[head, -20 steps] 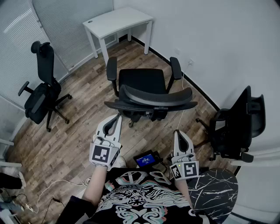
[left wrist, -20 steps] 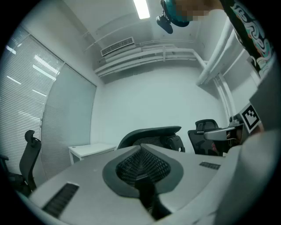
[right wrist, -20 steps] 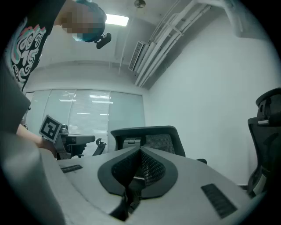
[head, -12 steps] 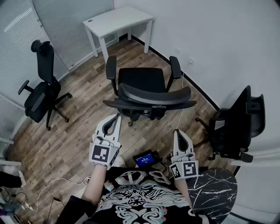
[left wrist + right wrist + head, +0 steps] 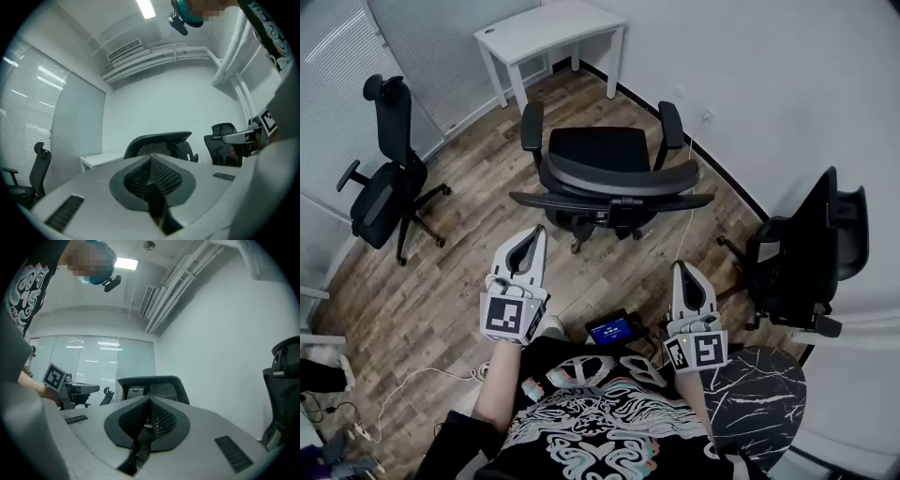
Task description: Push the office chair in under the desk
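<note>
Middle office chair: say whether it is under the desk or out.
Out: the office chair stands on the wood floor, apart from the white desk.

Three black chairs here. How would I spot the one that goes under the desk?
Start at the white desk in the far corner. The office chair stands mid-room before it, seat towards the desk. The other chairs sit aside: the left chair by the blinds, the right chair at the wall.

Before you, the office chair (image 5: 605,178) is black: a mesh cloth back and matt plastic armrests. The desk (image 5: 548,28) looks smooth, matt white. The floor (image 5: 469,267) shows wood-grain planks. Your left gripper (image 5: 536,232) and right gripper (image 5: 682,270) are matt grey plastic.
</note>
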A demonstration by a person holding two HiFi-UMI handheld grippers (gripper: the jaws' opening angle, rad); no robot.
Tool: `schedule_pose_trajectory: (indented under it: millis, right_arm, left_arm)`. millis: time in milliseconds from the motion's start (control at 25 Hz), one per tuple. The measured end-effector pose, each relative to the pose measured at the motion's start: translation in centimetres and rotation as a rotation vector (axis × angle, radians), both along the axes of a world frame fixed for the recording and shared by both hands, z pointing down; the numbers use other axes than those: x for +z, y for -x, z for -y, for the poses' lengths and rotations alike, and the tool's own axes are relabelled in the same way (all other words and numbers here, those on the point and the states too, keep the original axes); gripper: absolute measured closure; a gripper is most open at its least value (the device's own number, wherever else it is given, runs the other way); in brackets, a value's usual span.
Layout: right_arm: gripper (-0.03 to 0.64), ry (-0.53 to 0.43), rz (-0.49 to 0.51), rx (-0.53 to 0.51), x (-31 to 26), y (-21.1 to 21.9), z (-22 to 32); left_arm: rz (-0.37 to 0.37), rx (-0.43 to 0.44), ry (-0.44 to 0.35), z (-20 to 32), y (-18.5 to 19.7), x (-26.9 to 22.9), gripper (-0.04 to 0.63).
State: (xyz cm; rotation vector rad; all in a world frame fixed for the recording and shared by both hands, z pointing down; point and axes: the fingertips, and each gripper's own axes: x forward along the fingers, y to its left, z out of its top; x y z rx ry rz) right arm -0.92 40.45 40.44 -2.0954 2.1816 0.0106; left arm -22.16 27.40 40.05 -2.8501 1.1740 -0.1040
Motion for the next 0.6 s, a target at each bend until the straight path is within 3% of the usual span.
schedule_pose_trajectory:
  millis: [200,600]
  right_arm:
    - [0.591,0.001,0.001,0.004,0.4,-1.3,-0.9]
    - [0.591,0.02,-0.01,0.003,0.7,-2.1,0.2]
  left_arm:
    - [0.027,-0.005,0.008,-1.0,-0.8,0.4,0.574]
    - [-0.006,-0.023,0.012,1.1,-1.3,0.9,0.572]
